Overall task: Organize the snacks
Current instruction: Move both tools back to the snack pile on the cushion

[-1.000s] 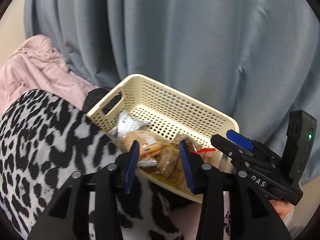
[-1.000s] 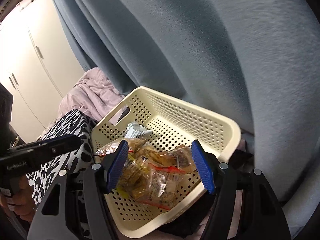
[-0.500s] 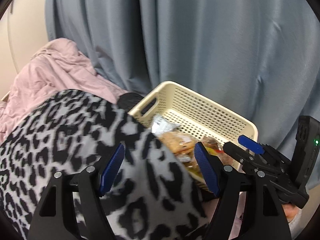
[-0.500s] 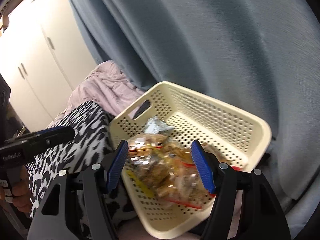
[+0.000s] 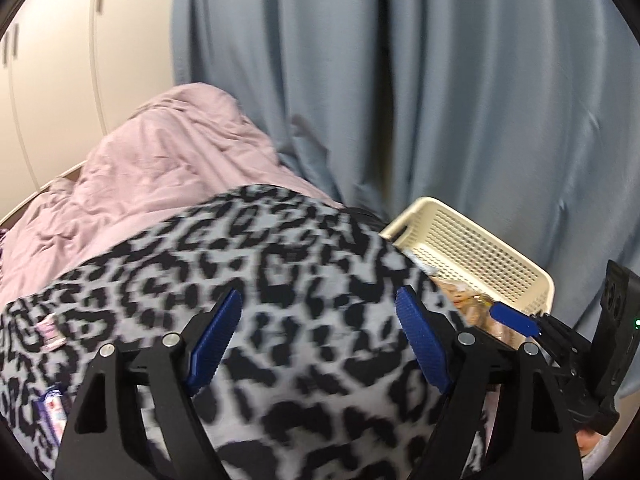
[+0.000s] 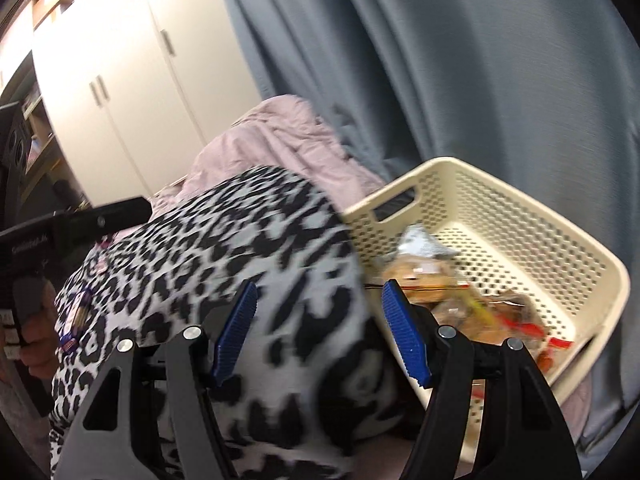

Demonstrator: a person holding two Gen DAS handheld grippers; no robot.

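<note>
A cream perforated basket (image 6: 592, 276) holds several clear snack packets (image 6: 460, 300) and a silver packet (image 6: 420, 242); it also shows at the right of the left wrist view (image 5: 472, 252). My left gripper (image 5: 318, 338) is open and empty over a leopard-print blanket (image 5: 280, 280). My right gripper (image 6: 320, 332) is open and empty, over the blanket's edge (image 6: 224, 248) just left of the basket. Small snack packets lie on the blanket at the far left (image 5: 50, 402) (image 6: 78, 318). The right gripper also shows at the right of the left wrist view (image 5: 516, 320).
A pink quilt (image 5: 168, 148) lies behind the blanket. A blue-grey curtain (image 5: 440, 80) hangs behind the basket. White cupboard doors (image 6: 120, 80) stand at the far left. The left hand-held gripper's body (image 6: 60, 228) crosses the left of the right wrist view.
Both grippers have swung left, away from the basket and over the leopard blanket. The left gripper has opened wide and dropped its snack packet into the basket. The right stays open.
</note>
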